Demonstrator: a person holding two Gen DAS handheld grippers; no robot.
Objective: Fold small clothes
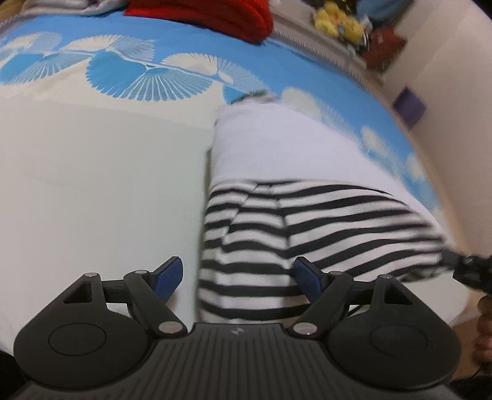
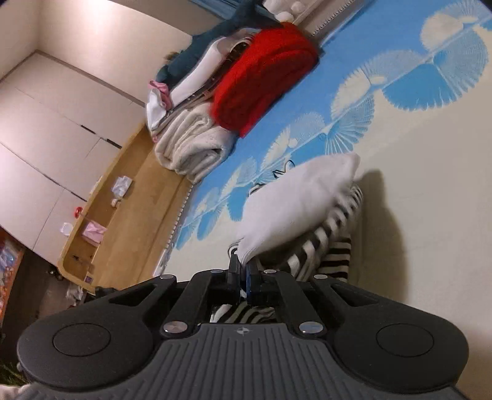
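A small garment (image 1: 276,197), white on its upper part with a black-and-white striped lower part, lies on the bed. My left gripper (image 1: 236,277) is open, its blue pads either side of the striped hem, just above it. My right gripper (image 2: 243,277) is shut on the garment's white edge (image 2: 295,200) and holds it lifted, so the cloth drapes over the striped part (image 2: 332,237). The right gripper also shows at the right edge of the left wrist view (image 1: 470,267).
The bedsheet (image 1: 107,172) is cream with a blue fan pattern. A red blanket (image 2: 264,74) and folded white towels (image 2: 190,144) are stacked at the bed's far end. Plush toys (image 1: 338,21) sit on a ledge. A wooden bench (image 2: 129,209) stands beside the bed.
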